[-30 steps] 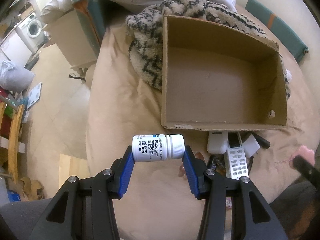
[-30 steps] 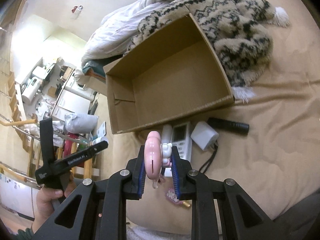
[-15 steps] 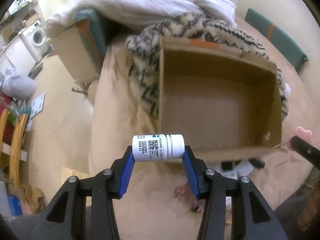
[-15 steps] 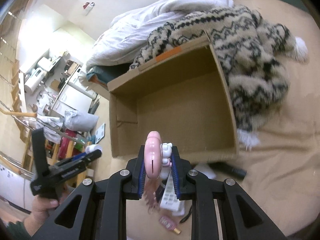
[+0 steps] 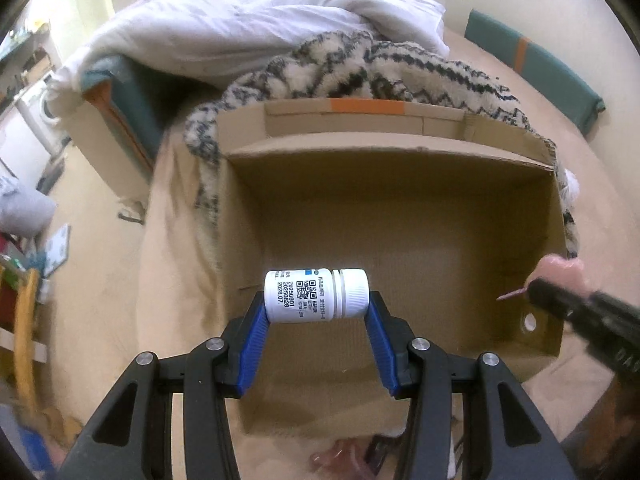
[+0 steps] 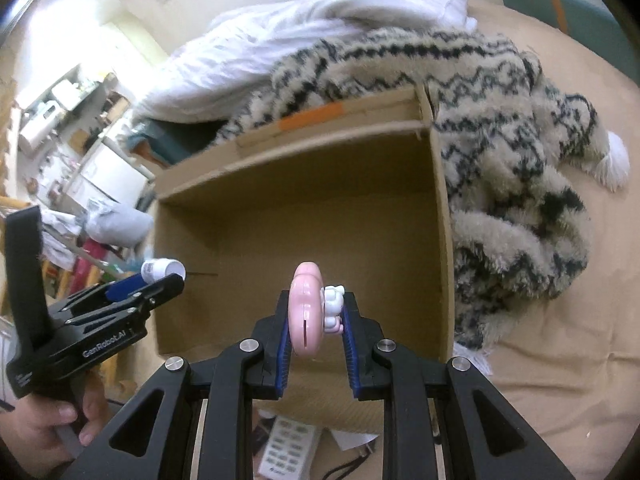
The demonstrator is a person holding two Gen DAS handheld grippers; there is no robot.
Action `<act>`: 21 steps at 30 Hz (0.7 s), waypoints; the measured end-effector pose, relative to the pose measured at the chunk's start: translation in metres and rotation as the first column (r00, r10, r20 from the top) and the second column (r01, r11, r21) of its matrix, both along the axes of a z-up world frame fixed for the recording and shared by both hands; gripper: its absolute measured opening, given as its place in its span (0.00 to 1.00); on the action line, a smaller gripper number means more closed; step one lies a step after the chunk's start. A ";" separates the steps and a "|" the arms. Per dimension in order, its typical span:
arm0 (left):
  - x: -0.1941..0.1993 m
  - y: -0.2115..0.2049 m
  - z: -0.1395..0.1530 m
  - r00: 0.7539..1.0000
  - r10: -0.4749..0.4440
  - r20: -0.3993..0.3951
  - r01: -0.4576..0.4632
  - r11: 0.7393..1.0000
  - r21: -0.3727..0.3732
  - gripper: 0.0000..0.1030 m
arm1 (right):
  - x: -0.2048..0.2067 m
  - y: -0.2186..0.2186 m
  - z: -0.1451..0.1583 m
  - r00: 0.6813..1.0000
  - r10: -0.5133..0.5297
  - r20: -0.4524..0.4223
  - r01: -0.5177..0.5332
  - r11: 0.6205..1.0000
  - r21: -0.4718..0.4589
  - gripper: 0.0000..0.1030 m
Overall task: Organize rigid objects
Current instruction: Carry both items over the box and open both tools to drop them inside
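On the left, the left gripper is clamped on a white pill bottle, held sideways by its base and cap between the blue pads. Gripping it end to end keeps the smooth round body from rolling out, and the printed label faces up toward the camera. The bottle hangs over the near left part of the open cardboard box, above the bare brown floor of the box, so it looks ready to be lowered or let go inside. In the right wrist view the same gripper shows at the box's left edge with the bottle's cap poking past its tips.

Moving right, the box sits on the bed, its far wall pressed against a fuzzy zigzag-patterned blanket and a white duvet beyond; that backing probably stops the box from sliding away when things drop in.

Further right, the right gripper is closed on a pink toy with a small white figure on its side, pinched across its flat faces so it stands on edge. It hovers just over the box's near wall, toward the right half, well apart from the bottle, so both pieces can go in without colliding. A white remote and a cable lie on the bed below, just outside the box.
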State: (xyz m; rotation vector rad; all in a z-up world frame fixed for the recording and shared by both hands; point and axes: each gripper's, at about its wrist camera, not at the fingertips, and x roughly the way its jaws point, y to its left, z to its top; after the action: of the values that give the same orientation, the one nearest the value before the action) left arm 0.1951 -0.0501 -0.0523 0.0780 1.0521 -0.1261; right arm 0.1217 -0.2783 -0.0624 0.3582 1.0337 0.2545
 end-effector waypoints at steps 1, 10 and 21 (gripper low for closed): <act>0.000 -0.001 -0.006 1.000 0.000 -0.003 0.000 1.000 0.012 0.43 | 0.001 0.002 -0.004 1.000 0.000 -0.015 0.000 1.000 -0.011 0.23; -0.002 -0.005 -0.037 0.999 -0.002 -0.051 0.005 0.999 0.045 0.43 | 0.001 0.026 -0.028 0.994 0.072 -0.083 -0.080 0.991 -0.105 0.23; -0.001 -0.009 -0.049 0.998 -0.008 -0.068 0.014 0.996 0.091 0.43 | 0.003 0.034 -0.033 0.992 0.077 -0.095 -0.091 0.983 -0.159 0.23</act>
State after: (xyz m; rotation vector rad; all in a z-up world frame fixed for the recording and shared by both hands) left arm 0.1941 -0.0590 -0.1018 0.1636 1.1248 -0.0905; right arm 0.1242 -0.2446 -0.0954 0.1794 1.1505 0.2300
